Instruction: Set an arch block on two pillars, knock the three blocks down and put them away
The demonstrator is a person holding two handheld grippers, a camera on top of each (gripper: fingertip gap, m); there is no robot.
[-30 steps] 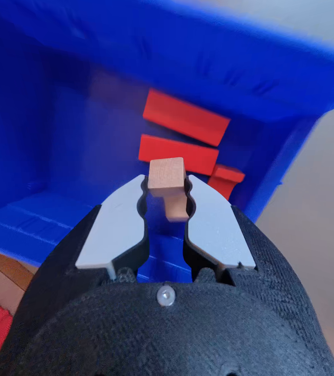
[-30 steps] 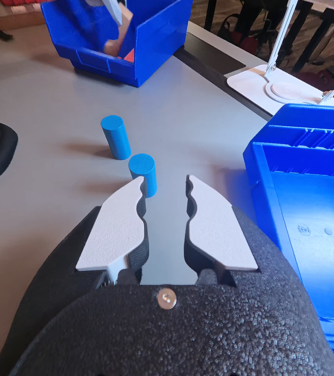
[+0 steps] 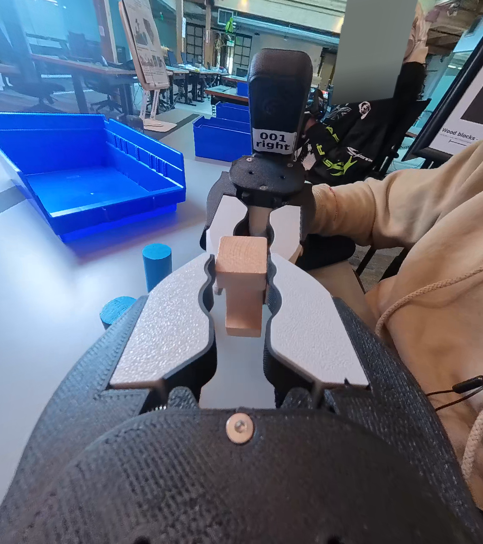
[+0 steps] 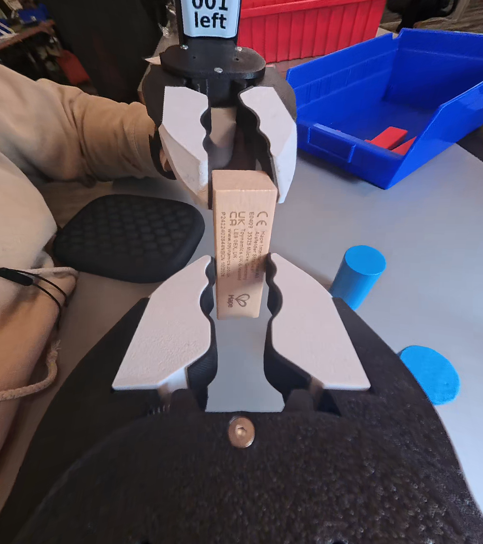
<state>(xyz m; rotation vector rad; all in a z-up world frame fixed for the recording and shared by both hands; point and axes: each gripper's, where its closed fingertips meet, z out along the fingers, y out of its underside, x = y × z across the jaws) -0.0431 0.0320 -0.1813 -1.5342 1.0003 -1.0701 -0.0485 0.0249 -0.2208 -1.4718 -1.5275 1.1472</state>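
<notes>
Above the grey table (image 4: 381,217), between the two facing claws, hangs the pale wooden arch block (image 4: 240,253); one second back it was over the far blue bin with the red blocks, held by the left claw alone, while the right claw gaped empty above the table beside the two pillars. Now the left claw (image 3: 238,265) is closed onto one end of the arch, and the right claw (image 4: 240,262) has its fingers set either side of the other end, closed to the block's width; whether the pads press the wood I cannot tell.

Largest first: table, smooth, matt grey; shallow blue plastic bin (image 3: 93,188), ribbed walls, on the table beyond the pillars in the left wrist view; deeper blue plastic bin (image 4: 411,97) with red blocks (image 4: 387,138) inside, beyond the left claw in the right wrist view; red ribbed crate (image 4: 308,29) behind it; black dimpled pad (image 4: 128,235) at the table's near edge; beige hoodie sleeve (image 3: 396,206) with cord.

Arch: squared bare wood, printed markings on its flat face. Pillars: two blue cylinders, painted, upright on the table; one (image 4: 358,273) just beside the right claw, the other (image 4: 428,374) partly hidden by its black body. Claw fingers white, grainy, wavy inner edges.

Room: open office, desks and chairs far back.
</notes>
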